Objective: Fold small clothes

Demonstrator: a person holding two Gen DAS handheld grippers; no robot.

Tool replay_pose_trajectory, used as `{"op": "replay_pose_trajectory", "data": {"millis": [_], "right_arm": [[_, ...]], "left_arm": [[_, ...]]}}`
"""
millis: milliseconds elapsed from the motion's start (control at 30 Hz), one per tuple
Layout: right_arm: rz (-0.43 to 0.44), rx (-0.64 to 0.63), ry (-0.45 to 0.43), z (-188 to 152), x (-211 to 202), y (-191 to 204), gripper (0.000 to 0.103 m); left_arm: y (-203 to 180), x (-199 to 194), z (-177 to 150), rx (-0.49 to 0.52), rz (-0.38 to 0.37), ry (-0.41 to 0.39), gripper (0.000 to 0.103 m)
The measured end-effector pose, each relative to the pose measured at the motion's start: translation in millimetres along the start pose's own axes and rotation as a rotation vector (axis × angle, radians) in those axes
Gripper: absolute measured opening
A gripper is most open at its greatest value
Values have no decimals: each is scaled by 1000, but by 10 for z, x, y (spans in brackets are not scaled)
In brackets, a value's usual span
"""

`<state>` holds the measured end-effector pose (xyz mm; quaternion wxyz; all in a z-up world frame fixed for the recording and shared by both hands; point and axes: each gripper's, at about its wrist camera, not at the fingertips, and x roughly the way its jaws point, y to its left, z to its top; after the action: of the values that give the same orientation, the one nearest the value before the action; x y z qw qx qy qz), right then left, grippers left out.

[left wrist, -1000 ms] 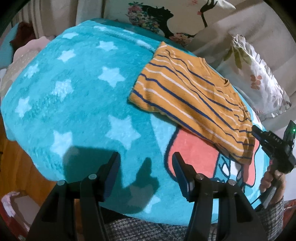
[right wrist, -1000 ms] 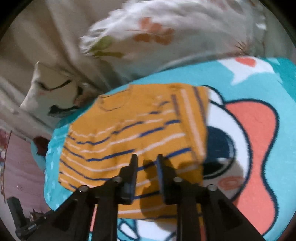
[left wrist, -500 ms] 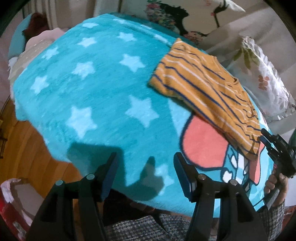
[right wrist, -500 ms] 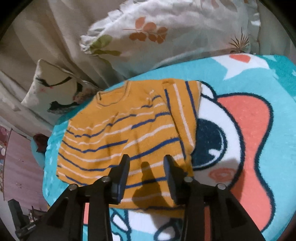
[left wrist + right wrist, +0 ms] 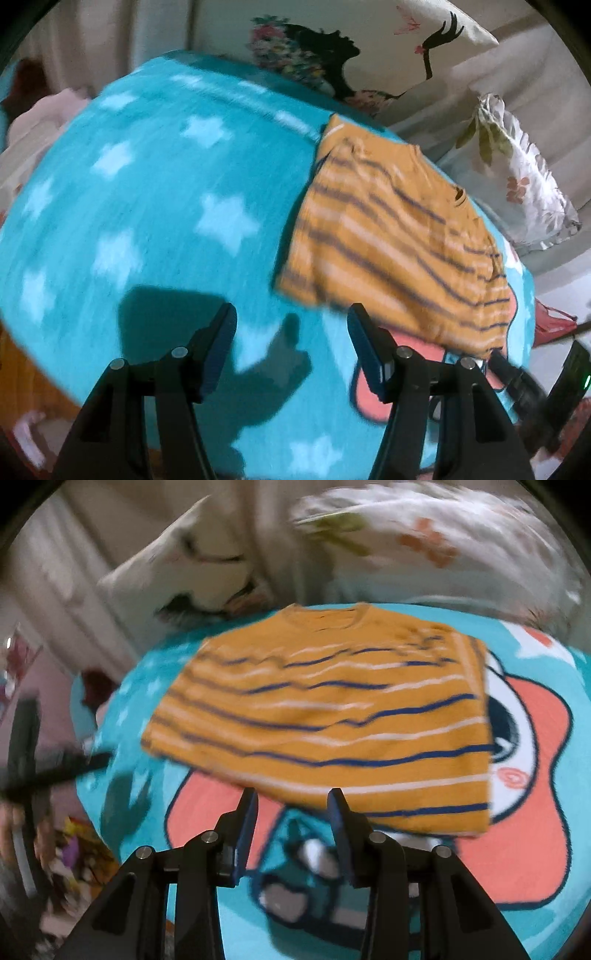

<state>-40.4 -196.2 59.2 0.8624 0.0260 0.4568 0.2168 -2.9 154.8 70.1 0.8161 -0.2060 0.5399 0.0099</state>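
Note:
An orange shirt (image 5: 388,240) with blue and white stripes lies folded flat on a teal star blanket (image 5: 147,206). My left gripper (image 5: 290,317) hovers open over the blanket, its right finger just short of the shirt's near left corner, and holds nothing. In the right wrist view the shirt (image 5: 332,709) lies neck away from me. My right gripper (image 5: 292,797) stands open at the near hem, with only the blanket's cartoon print between its jaws. Each gripper shows blurred at the edge of the other's view: the right gripper (image 5: 517,380) and the left gripper (image 5: 55,768).
Printed pillows (image 5: 517,177) and a cushion with a dark figure (image 5: 332,48) line the far side of the blanket. A pale pink bundle (image 5: 40,118) lies at the far left. The blanket's edge drops to a wooden floor (image 5: 22,376) on the left.
The right gripper's jaws have spread and it has drawn back from over the shirt to its near hem. The left gripper has swung toward the shirt's near left corner, still open.

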Motion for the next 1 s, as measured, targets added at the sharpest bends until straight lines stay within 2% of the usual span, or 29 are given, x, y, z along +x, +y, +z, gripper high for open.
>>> {"op": "replay_pose_trajectory", "data": {"millis": [233, 333, 500, 600, 733, 1000], "right_arm": [[-78, -209, 47, -42, 564, 1039, 46], [-166, -344, 47, -71, 882, 1527, 46], [-257, -476, 56, -139, 1294, 2052, 46], [-321, -513, 57, -144, 1476, 2210, 46], [-387, -536, 17, -98, 1587, 2330, 46], [-478, -529, -32, 180, 1836, 2428, 46]], "left_arm": [[19, 449, 775, 146, -103, 94, 63], [-7, 664, 1020, 201, -147, 139, 64], [-136, 1006, 1257, 284, -226, 193, 65], [-195, 1210, 1377, 289, -288, 238, 65], [-292, 1360, 1539, 296, -371, 263, 72], [-444, 1493, 1677, 305, -404, 273, 72]]}}
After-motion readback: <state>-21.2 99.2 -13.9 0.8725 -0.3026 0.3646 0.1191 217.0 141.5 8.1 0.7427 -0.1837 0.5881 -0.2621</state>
